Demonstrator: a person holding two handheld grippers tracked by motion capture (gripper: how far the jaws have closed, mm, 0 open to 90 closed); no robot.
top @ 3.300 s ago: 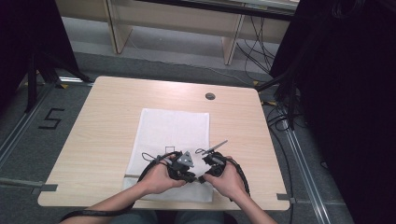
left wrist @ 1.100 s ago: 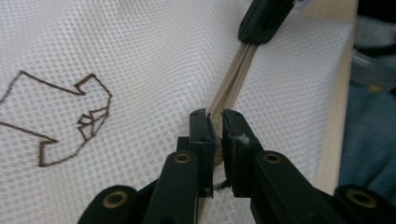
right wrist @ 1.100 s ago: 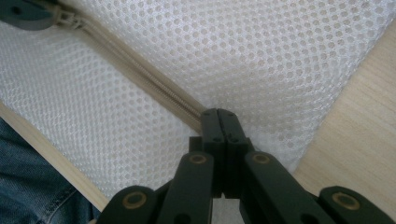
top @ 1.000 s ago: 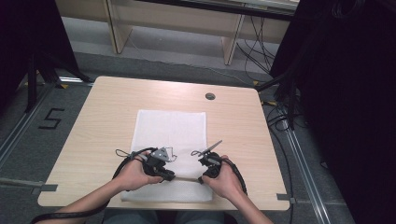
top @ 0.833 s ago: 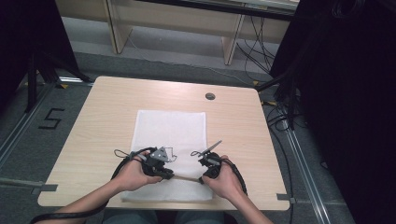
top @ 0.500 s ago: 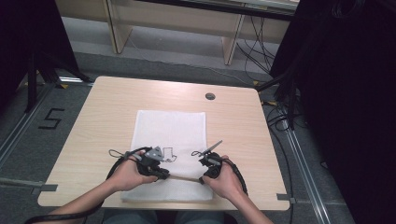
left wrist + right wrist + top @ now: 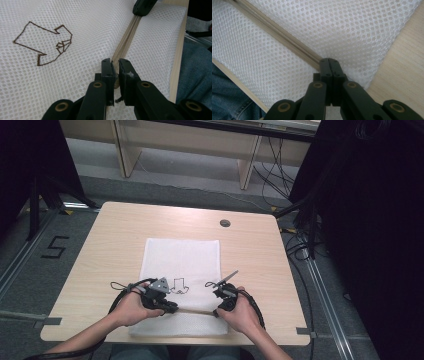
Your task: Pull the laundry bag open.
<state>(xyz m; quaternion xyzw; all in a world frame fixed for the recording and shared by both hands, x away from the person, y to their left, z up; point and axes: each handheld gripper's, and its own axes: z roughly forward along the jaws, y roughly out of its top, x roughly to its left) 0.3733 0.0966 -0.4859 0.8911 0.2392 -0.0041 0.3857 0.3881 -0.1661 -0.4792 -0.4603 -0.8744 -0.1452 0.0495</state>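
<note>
Left gripper view puts the left gripper [image 7: 115, 67] with its jaws pinched on the zipper pull [image 7: 114, 75] of a white mesh bag [image 7: 75, 50], the tan zipper [image 7: 127, 37] running away from it to the right gripper [image 7: 143, 6] at the far end. In the right gripper view, that right gripper [image 7: 329, 63] is clamped tight on the bag's fabric right at the zipper's [image 7: 287, 41] end, near the bag's corner.

Compared with a second ago, the high view shows the left gripper [image 7: 170, 307] farther left along the bag's near edge, while the right gripper [image 7: 219, 310] has kept its place. My reading: the pull is being drawn along the zipper, away from the anchored end, with more of the track left to cover.

Both hands rest low on the wooden table [image 7: 115, 235], with forearms coming in from the near edge. The grippers lie almost flat and point toward each other across the bag [image 7: 180, 255].
</note>
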